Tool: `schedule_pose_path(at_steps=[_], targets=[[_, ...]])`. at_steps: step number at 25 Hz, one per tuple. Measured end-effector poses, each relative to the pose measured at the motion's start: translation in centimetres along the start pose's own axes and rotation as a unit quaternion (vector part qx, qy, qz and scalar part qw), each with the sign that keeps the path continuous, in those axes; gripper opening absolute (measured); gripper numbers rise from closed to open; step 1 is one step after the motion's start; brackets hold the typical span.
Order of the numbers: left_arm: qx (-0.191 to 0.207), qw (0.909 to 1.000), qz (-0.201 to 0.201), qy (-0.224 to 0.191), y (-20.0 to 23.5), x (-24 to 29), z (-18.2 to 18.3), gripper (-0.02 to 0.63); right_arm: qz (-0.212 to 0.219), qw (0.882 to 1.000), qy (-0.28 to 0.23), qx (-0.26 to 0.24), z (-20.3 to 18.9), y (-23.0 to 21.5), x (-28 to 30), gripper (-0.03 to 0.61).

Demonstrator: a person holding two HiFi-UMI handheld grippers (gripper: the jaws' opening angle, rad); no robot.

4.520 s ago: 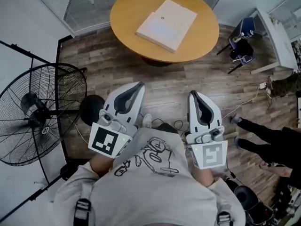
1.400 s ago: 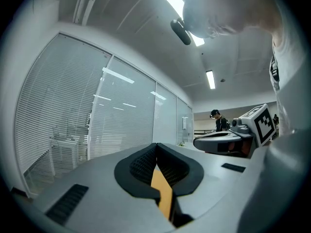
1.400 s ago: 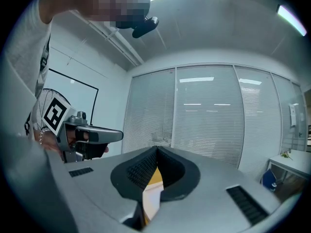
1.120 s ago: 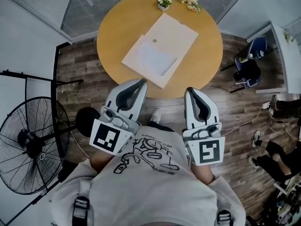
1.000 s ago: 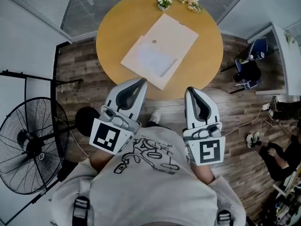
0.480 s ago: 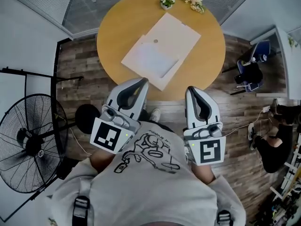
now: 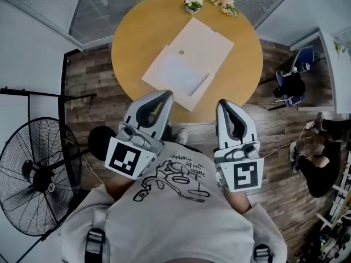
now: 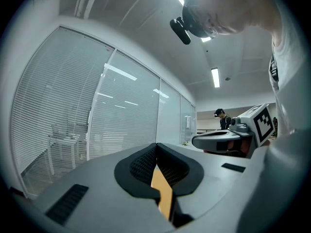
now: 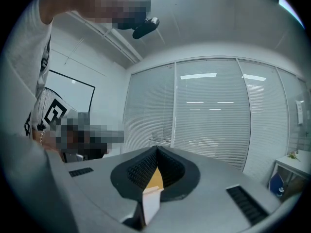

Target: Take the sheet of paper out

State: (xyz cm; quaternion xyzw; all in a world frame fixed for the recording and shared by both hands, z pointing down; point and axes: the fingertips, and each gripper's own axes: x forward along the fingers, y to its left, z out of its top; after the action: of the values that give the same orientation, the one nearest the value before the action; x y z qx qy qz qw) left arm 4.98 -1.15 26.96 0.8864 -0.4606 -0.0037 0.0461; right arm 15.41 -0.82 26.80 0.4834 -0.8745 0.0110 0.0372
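Observation:
A flat white folder (image 7: 207, 33) lies slantwise on the round wooden table (image 7: 134, 32). A pale sheet of paper (image 7: 176, 73) shows at its near left end, by the table's front edge. My left gripper (image 7: 164, 95) and right gripper (image 7: 224, 103) are held side by side close to my chest, pointing level at the table's near edge, short of the paper. Both are shut and hold nothing. In the left gripper view the tips (image 8: 156, 147) meet, with table wood below them. In the right gripper view the tips (image 9: 157, 151) meet too, above a white folder edge (image 9: 149, 203).
Two small flower pots (image 7: 192, 3) (image 7: 224, 3) stand at the table's far edge. A big standing fan (image 7: 38, 177) is at the left on the wood floor. A chair with bags (image 7: 290, 84) and a person in black (image 7: 318, 160) are at the right. Glass walls with blinds lie beyond.
The table and folder have drawn nearer to the gripper tips as I stepped forward. Both grippers keep the same pose, shut. The person at the right has shifted.

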Motion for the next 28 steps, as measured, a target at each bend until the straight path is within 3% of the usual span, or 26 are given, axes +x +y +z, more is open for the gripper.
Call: schedule_pose_path(at_steps=[16,22,28], targets=[[0.003,0.9999,-0.016,0.003,8.5,4.1,0.2,0.021,-0.005,1.0,0.003,-0.008,0.4,0.1,9.4,0.008],[-0.023,0.9992,-0.025,-0.022,11.4,5.9,0.7,0.02,-0.016,1.0,0.002,-0.013,0.4,0.0,12.6,0.008],[-0.022,0.9986,-0.045,-0.019,13.7,7.3,0.7,0.021,-0.027,0.999,0.005,-0.017,0.5,0.2,15.3,0.008]])
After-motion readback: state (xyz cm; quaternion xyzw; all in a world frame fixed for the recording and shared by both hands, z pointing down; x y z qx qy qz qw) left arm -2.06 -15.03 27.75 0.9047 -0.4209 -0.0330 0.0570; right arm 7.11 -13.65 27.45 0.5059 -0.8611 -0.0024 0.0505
